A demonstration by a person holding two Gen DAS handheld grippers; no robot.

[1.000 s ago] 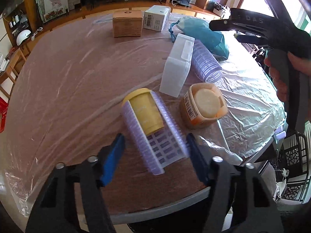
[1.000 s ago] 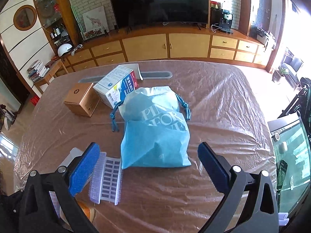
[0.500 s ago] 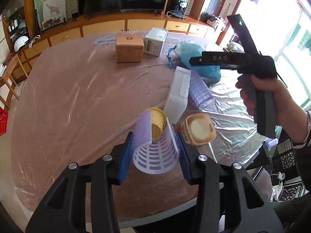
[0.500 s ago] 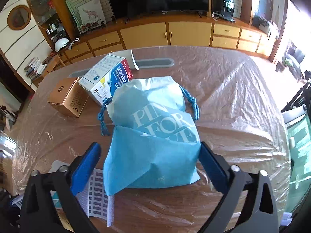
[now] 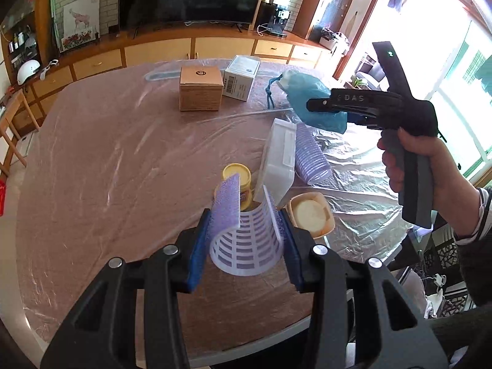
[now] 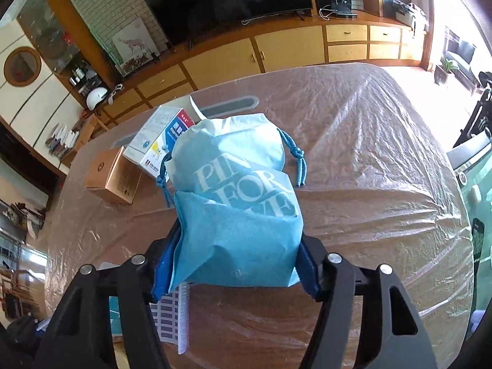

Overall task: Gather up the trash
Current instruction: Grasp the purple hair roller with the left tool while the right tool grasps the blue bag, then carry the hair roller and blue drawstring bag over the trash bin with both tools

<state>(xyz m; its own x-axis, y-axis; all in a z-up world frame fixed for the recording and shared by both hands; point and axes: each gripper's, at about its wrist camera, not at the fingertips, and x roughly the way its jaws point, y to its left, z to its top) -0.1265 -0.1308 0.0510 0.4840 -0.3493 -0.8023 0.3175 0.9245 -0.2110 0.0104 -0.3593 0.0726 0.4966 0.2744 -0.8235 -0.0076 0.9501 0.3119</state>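
My left gripper (image 5: 246,246) is shut on a purple and white mesh hair roller (image 5: 246,243), held a little above the table and bent between the pads. My right gripper (image 6: 236,264) has its jaws closing on a blue drawstring bag (image 6: 236,209) with white lettering. Both blue pads touch the bag's sides, and its left edge folds over one pad. The left wrist view shows the same bag (image 5: 307,98) under the black right gripper, which a hand (image 5: 412,160) holds.
A yellow-lidded jar (image 5: 236,175), a white plastic box (image 5: 278,160), a second purple roller (image 5: 310,160) and an orange tub (image 5: 310,213) lie close together. A brown box (image 5: 201,92) and white carton (image 5: 241,77) stand farther back. Clear plastic sheet covers the table (image 5: 92,169).
My left gripper closed on the roller and lifted it off the table, away from the yellow jar. My right gripper came down to the blue bag and its jaws narrowed onto it.
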